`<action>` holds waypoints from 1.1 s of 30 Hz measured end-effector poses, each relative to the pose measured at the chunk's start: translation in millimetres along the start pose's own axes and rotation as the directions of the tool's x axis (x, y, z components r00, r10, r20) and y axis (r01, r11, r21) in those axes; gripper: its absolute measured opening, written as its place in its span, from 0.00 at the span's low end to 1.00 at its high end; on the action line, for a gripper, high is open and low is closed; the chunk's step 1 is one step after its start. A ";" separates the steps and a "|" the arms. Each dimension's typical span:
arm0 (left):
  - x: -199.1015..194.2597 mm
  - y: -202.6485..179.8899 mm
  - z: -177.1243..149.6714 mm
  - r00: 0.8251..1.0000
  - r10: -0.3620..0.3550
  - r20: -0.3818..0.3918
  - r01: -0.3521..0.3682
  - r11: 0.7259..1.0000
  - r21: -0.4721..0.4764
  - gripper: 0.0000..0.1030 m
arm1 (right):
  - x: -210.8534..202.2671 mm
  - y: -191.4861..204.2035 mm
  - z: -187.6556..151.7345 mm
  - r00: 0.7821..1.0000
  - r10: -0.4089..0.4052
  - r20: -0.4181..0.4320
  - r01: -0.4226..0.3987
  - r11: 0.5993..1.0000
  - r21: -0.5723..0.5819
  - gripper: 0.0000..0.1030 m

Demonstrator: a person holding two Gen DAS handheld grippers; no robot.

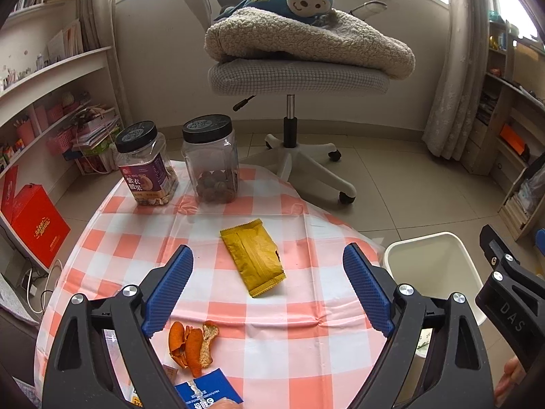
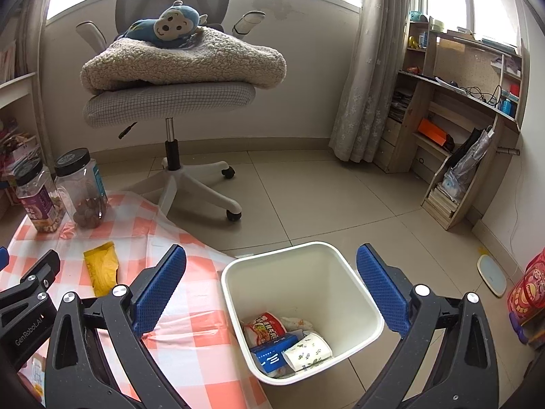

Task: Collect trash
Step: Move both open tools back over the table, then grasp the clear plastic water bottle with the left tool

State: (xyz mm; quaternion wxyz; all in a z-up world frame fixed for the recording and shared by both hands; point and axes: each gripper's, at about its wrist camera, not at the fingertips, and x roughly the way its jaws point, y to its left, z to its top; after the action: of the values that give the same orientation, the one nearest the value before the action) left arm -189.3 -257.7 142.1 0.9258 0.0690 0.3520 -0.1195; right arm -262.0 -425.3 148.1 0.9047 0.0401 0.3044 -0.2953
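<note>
— Left wrist view first: what do we have between our fingers?

— Nothing. Our left gripper point(image 1: 269, 272) hangs over the checked tablecloth point(image 1: 306, 358) with its jaws spread wide, and the yellow wrapper point(image 1: 253, 260) lies flat on the cloth between the two blue pads, a little ahead of them. Nearer to us, by the left finger, sit the orange peels point(image 1: 192, 344), and a blue packet point(image 1: 207, 392) shows at the bottom edge.

— And the other hand?

— Our right gripper point(image 2: 270, 288) is spread apart as well and holds nothing. It hovers above the white bin point(image 2: 306, 306), which stands on the floor just beside the table edge. Inside we see a red snack bag point(image 2: 264, 327), a blue box point(image 2: 272, 352) and a paper cup point(image 2: 306, 352), so some trash is already collected.

— So which step are we in?

— We judge that we are between pieces: the right hand is empty over the bin, and the left is lined up on the wrapper, tilted forward and down toward the table.

— What does the next move call for?

— Lowering the left gripper until its pads straddle the wrapper, then closing. It is thin and flat, so we would likely need to press close to the cloth without pinching the plastic sheet. The two jars point(image 1: 177, 160) at the far side appear to be no trash.
</note>
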 end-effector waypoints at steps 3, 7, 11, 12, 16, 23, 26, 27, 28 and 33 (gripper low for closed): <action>1.7 12.6 -1.1 1.000 0.020 -0.011 -0.020 1.000 -0.003 0.85 | 0.4 13.6 0.2 1.000 0.020 -0.004 -0.020 1.000 -0.010 0.93; 7.1 30.5 -5.8 0.997 0.058 -0.043 -0.058 0.998 0.000 0.85 | 0.2 33.6 -1.2 0.999 0.048 -0.009 -0.048 0.998 -0.033 0.93; 12.9 51.6 -11.6 0.993 0.090 -0.079 -0.091 0.996 -0.010 0.85 | -0.2 57.7 -4.4 0.997 0.079 -0.020 -0.081 0.994 -0.071 0.93; 14.3 56.7 -13.0 0.991 0.098 -0.087 -0.100 0.995 -0.011 0.85 | -0.3 64.0 -5.2 0.996 0.086 -0.024 -0.088 0.993 -0.081 0.93; 22.6 79.7 -17.2 0.982 0.132 -0.135 -0.133 0.991 0.000 0.86 | 1.1 87.8 -7.6 0.991 0.123 -0.044 -0.127 0.986 -0.112 0.93; 61.4 134.1 -32.2 0.920 0.191 -0.342 -0.178 0.982 0.070 0.86 | 13.5 130.0 -16.2 0.961 0.226 -0.157 -0.250 0.955 -0.160 0.93; 83.3 158.9 -45.7 0.868 0.201 -0.454 -0.175 0.980 0.098 0.86 | 22.8 148.4 -22.0 0.946 0.246 -0.211 -0.286 0.939 -0.189 0.93; 89.3 166.9 -50.6 0.852 0.206 -0.481 -0.177 0.979 0.105 0.86 | 26.2 153.2 -23.8 0.942 0.249 -0.226 -0.294 0.935 -0.196 0.93; 94.0 174.7 -54.9 0.839 0.209 -0.502 -0.178 0.978 0.109 0.86 | 29.8 157.4 -25.5 0.937 0.253 -0.243 -0.303 0.932 -0.199 0.93; 115.6 198.2 -74.6 0.782 0.212 -0.586 -0.159 0.977 0.141 0.86 | 61.3 174.4 -31.6 0.897 0.276 -0.347 -0.349 0.921 -0.171 0.93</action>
State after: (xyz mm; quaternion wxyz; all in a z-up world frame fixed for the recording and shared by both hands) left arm -99.6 -71.3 18.1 0.7709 0.1761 0.6120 -0.0145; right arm -142.0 -305.2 68.6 0.8784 0.0310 0.4667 -0.0979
